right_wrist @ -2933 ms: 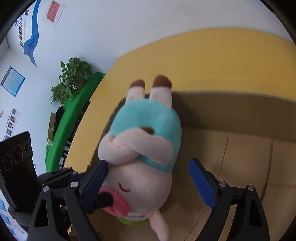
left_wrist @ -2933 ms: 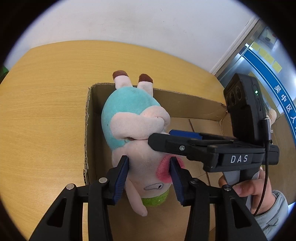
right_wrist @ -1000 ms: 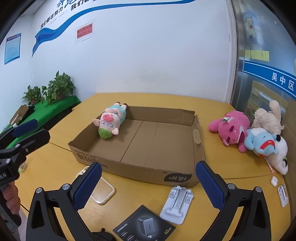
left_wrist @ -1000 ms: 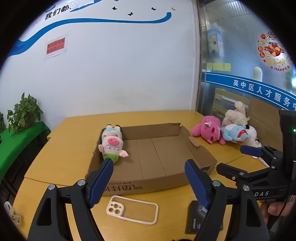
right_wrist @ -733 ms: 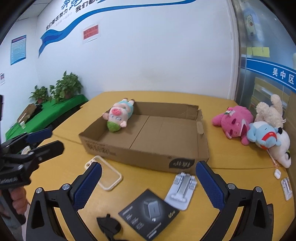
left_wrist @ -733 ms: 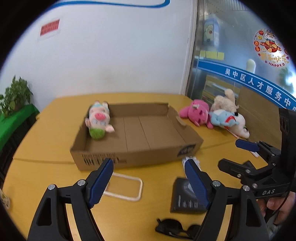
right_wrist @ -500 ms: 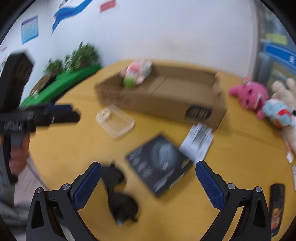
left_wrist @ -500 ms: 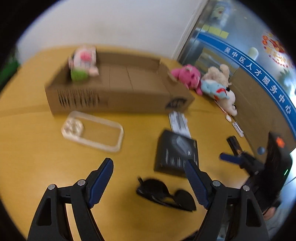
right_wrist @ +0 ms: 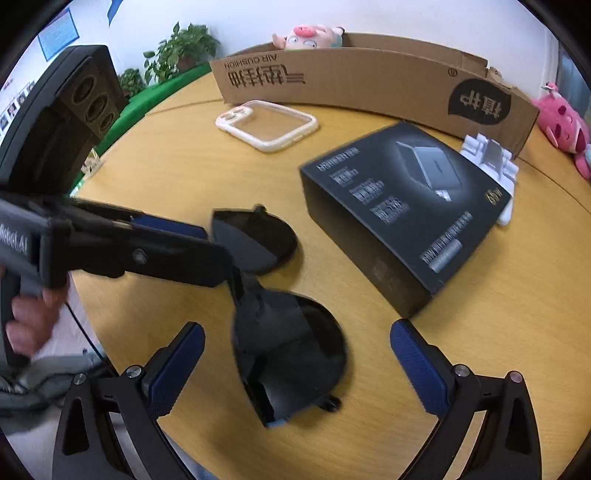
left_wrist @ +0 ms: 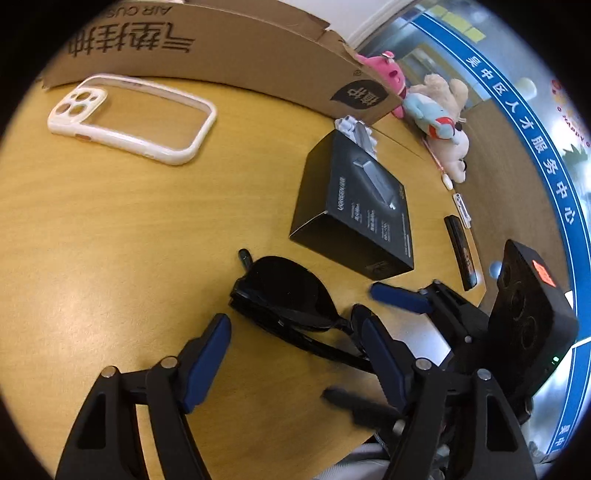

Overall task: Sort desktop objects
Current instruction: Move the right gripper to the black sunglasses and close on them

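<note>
- Black sunglasses (right_wrist: 284, 328) lie folded on the wooden table (left_wrist: 110, 221), near the black box (right_wrist: 402, 206).
- Left gripper (left_wrist: 295, 339): jaws closing, one lens between them, pads not pressing.
- Right gripper (right_wrist: 295, 354): jaws wide apart, straddling the other lens, no contact.

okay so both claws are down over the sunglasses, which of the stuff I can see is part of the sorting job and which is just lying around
Part of the job:
- sunglasses, between both open claws (left claw closing, right claw)
- cardboard box holding the pig plush
- phone case
- black carton
- white stand

Likely just lying about:
- potted plants
- green bench
- wall posters
</note>
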